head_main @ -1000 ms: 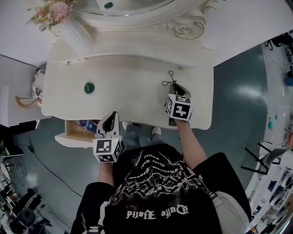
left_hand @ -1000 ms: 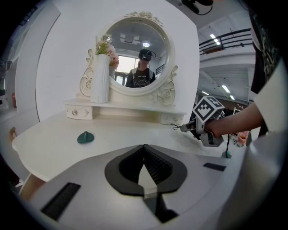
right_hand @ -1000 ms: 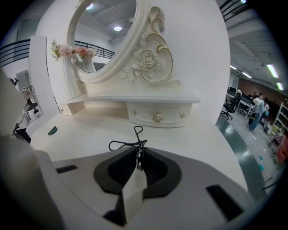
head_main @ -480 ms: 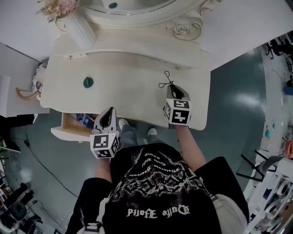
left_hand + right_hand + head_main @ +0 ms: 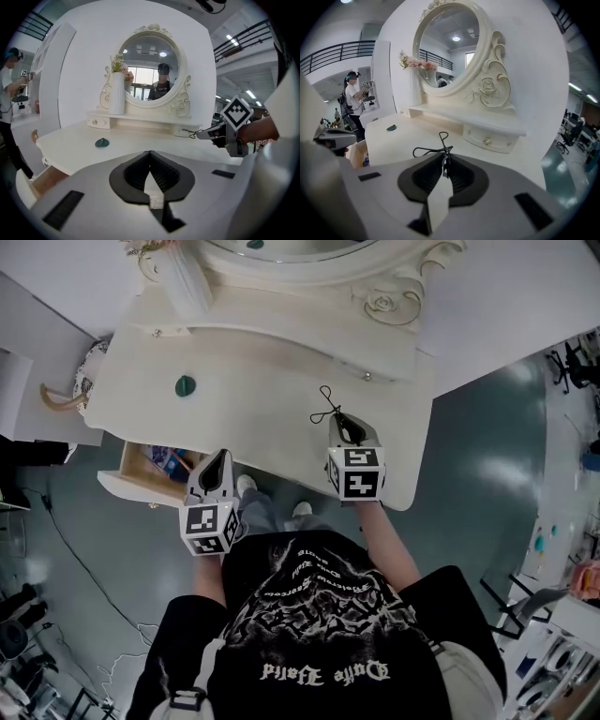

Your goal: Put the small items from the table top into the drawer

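– Cord (image 5: 324, 406), where is it?
– Pinched in the right gripper (image 5: 341, 418), just right of centre in the head view. Its black loops stick out past the tips, over the front half of the table (image 5: 262, 371).
– So those jaws are closed?
– Nearly together, with only the thin cord between the pads. The right gripper view shows it clamped at the very tips.
– And the left gripper (image 5: 219, 457)?
– Jaws pressed together, nothing between them. It sits lower left of centre, just off the table's front edge, pointing toward the table.
– Where is the drawer (image 5: 129, 493)?
– Pulled out at the table's left front corner, just left of the left gripper. Some bluish packets lie inside; I cannot tell what they are.
– Anything else on the top?
– One small teal piece (image 5: 185, 385), left of centre, well apart from both grippers. A white vase (image 5: 183, 287) with flowers stands at the upper left, beside the oval mirror (image 5: 281, 247).
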Demonstrator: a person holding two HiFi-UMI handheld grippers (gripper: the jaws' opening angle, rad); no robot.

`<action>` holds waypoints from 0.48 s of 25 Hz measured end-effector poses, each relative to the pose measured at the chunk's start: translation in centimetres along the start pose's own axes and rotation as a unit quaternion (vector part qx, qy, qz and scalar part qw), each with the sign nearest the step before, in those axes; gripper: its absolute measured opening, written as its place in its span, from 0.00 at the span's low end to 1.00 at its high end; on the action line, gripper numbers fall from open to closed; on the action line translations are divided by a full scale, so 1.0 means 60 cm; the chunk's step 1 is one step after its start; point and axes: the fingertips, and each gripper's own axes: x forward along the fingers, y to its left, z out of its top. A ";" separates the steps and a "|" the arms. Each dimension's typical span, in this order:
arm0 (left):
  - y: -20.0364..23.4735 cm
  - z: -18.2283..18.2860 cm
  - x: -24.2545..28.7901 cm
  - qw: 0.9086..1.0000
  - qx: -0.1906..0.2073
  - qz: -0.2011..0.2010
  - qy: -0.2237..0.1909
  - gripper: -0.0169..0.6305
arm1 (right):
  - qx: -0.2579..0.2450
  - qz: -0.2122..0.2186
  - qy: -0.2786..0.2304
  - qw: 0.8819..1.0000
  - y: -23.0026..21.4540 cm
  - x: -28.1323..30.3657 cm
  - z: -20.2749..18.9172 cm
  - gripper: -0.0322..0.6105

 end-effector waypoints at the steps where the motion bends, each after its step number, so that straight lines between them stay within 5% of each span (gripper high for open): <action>1: 0.003 -0.003 -0.005 1.000 0.001 0.011 0.000 0.05 | -0.004 0.006 -0.001 1.000 0.003 -0.002 0.000 0.12; 12: -0.003 -0.022 -0.053 0.997 -0.027 0.075 -0.011 0.05 | -0.054 0.077 -0.001 0.996 0.052 -0.016 -0.005 0.12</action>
